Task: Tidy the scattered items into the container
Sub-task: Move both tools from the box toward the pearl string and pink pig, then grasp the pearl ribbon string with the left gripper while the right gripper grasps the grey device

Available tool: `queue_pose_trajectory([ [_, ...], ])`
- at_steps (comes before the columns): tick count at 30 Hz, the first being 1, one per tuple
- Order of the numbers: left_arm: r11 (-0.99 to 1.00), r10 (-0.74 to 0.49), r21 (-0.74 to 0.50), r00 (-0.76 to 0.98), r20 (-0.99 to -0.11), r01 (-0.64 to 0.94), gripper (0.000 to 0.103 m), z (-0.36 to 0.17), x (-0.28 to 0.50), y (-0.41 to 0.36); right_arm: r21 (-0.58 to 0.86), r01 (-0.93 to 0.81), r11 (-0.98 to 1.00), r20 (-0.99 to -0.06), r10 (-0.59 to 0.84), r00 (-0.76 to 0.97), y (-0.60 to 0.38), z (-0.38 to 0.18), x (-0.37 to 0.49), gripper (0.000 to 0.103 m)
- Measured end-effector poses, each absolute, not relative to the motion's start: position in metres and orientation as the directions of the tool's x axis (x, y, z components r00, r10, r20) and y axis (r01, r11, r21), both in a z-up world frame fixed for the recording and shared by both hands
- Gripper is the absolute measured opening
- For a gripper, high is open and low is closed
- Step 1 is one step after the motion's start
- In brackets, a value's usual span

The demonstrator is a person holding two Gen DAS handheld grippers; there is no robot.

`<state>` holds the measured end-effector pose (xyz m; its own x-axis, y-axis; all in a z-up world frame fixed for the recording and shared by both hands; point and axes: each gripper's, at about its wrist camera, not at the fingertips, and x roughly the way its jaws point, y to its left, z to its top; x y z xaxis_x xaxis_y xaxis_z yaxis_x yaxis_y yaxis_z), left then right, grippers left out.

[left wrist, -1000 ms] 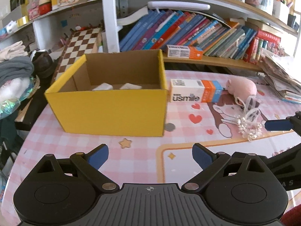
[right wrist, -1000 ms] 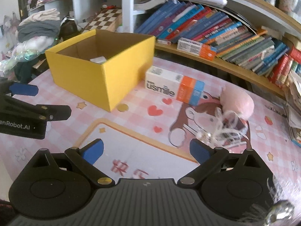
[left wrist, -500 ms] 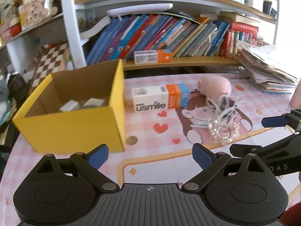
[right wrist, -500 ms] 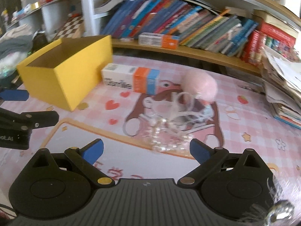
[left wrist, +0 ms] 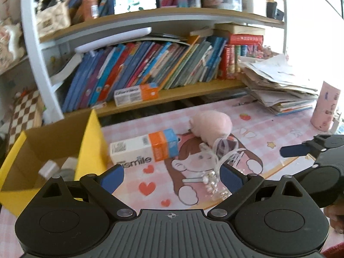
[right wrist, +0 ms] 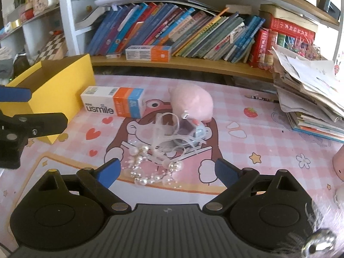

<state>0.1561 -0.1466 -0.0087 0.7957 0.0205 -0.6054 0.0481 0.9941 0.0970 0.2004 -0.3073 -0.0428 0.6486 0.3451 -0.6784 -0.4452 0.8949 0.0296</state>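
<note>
A worktop (right wrist: 268, 133) under a pink checked cartoon mat meets a wooden bookshelf (right wrist: 193, 64) on white uprights. Leaning books (right wrist: 182, 34) fill the lower shelf; jars and bottles crowd the upper shelf (left wrist: 172, 15). A slumped stack of papers (right wrist: 305, 86) sits at the right, where strong daylight washes in.

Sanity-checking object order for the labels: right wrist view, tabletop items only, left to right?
yellow box → usmile carton → pink plush toy → strawberry print on the tablecloth → stack of papers and books. The pearl-and-ribbon accessory is skipped: it overlaps the plush.
</note>
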Motion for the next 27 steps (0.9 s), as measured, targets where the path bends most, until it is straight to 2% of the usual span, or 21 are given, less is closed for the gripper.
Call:
queue_pose_trajectory([
  [7, 0.996, 0.006, 0.067, 0.743, -0.669, 0.053, 0.097, -0.02, 0.176, -0.144, 0.042, -0.445, 0.894, -0.699, 0.345, 0.626, -0.308, -0.05, 0.209, 0.083],
  [11, 0.996, -0.025, 0.045, 0.714, -0.7, 0.079, 0.094, -0.034, 0.187, -0.145, 0.043, -0.423, 0.905, -0.72, 0.322, 0.615, -0.311, -0.057, 0.219, 0.071],
  [13, 0.995, -0.046, 0.03, 0.698, -0.715, 0.097, 0.088, -0.041, 0.193, -0.147, 0.038, -0.412, 0.91, -0.725, 0.309, 0.616, -0.314, -0.06, 0.225, 0.07],
  [18, 0.989, -0.111, -0.021, 0.647, -0.754, 0.145, 0.063, -0.059, 0.213, -0.156, 0.026, -0.386, 0.922, -0.728, 0.282, 0.625, -0.322, -0.063, 0.245, 0.07],
  [21, 0.987, -0.132, -0.043, 0.619, -0.774, 0.157, 0.052, -0.073, 0.226, -0.161, 0.017, -0.38, 0.925, -0.729, 0.271, 0.628, -0.325, -0.065, 0.255, 0.07],
  [23, 0.985, -0.149, -0.064, 0.599, -0.787, 0.162, 0.048, -0.082, 0.236, -0.164, 0.02, -0.375, 0.927, -0.729, 0.271, 0.629, -0.325, -0.066, 0.262, 0.07],
  [27, 0.982, -0.156, -0.065, 0.574, -0.804, 0.176, 0.047, -0.098, 0.251, -0.171, 0.019, -0.373, 0.928, -0.719, 0.272, 0.639, -0.323, -0.066, 0.277, 0.065],
])
